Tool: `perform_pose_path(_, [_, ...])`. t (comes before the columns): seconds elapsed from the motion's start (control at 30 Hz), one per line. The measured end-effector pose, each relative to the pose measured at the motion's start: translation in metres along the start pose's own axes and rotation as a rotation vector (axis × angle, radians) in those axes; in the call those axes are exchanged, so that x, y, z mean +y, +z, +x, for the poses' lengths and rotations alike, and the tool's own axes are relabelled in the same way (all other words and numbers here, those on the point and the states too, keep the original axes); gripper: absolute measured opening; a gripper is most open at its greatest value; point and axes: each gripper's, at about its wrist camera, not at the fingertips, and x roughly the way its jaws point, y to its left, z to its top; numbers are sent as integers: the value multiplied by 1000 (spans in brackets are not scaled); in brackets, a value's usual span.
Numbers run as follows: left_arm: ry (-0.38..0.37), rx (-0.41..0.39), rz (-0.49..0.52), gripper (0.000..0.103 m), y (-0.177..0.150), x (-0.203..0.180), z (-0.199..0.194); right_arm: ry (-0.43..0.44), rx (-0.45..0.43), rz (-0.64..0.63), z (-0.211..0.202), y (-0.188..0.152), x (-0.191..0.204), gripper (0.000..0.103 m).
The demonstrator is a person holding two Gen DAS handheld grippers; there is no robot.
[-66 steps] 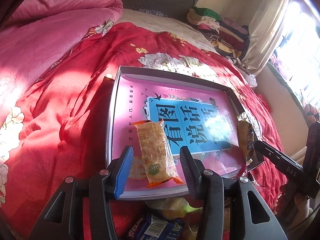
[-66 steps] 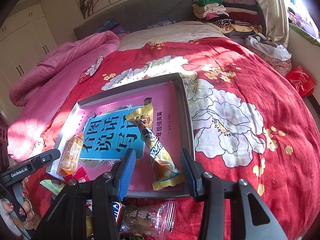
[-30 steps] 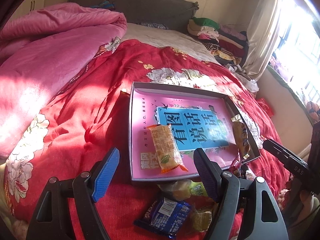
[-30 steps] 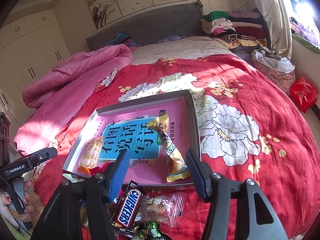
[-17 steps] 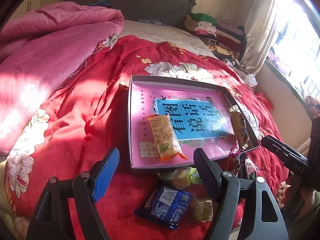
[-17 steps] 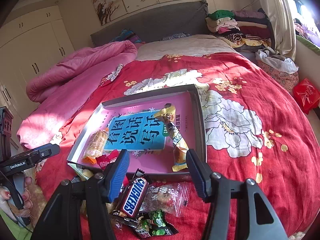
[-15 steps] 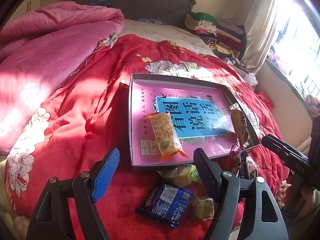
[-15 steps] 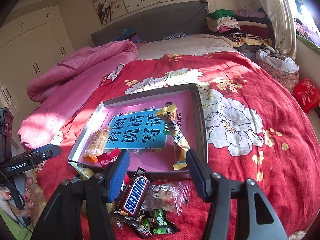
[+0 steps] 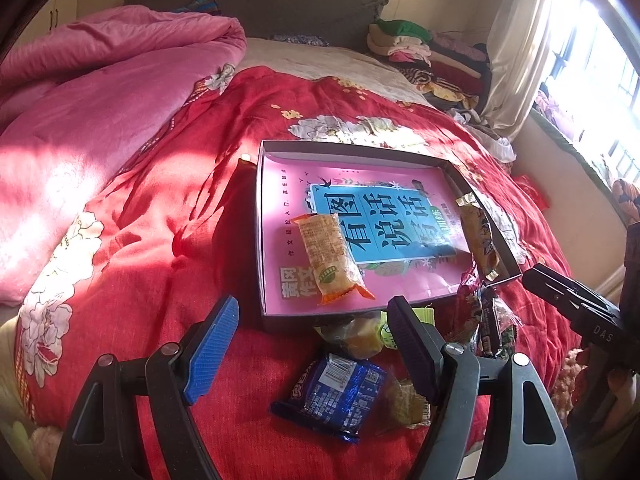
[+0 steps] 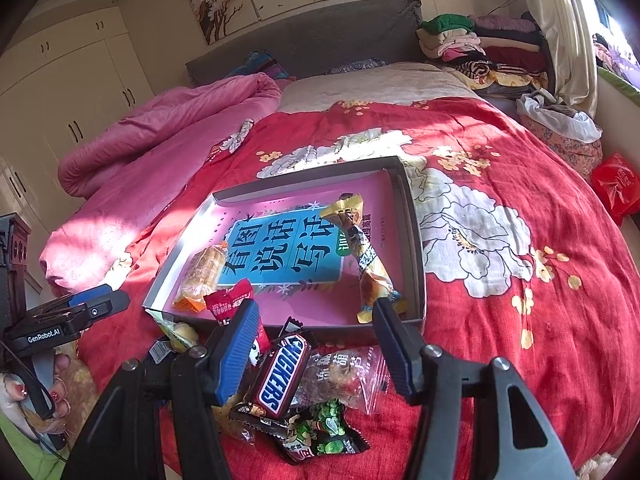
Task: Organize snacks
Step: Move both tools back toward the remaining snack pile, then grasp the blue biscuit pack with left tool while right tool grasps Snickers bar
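A bed is covered by a red floral quilt (image 10: 500, 280). On it are laid a grey box lid (image 10: 414, 240), a bunched pink blanket (image 9: 100, 92), and loose snack packets (image 10: 304, 380) just beside the lid's near edge.

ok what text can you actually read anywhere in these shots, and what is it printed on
"SNICKERS": chocolate bar near the right gripper.
"GenRobot.AI": left gripper body, in the right wrist view.
"DAS": right gripper body, in the left wrist view.
"看图说话写话": blue panel of the pink book in the box.
Blue packet, clear packet and other wrappers: too small or blurred to read.
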Motion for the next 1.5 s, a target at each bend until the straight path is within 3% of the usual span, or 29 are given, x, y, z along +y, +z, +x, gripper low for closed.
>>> perform_pose_path(0.67, [12,80,42,78,-29,-5,4,49,60,-45,5,-20,22,59])
perform_pose_path(1.5, [14,202,114,78,-49,-18,26,108,127,6,15,-30,16,59])
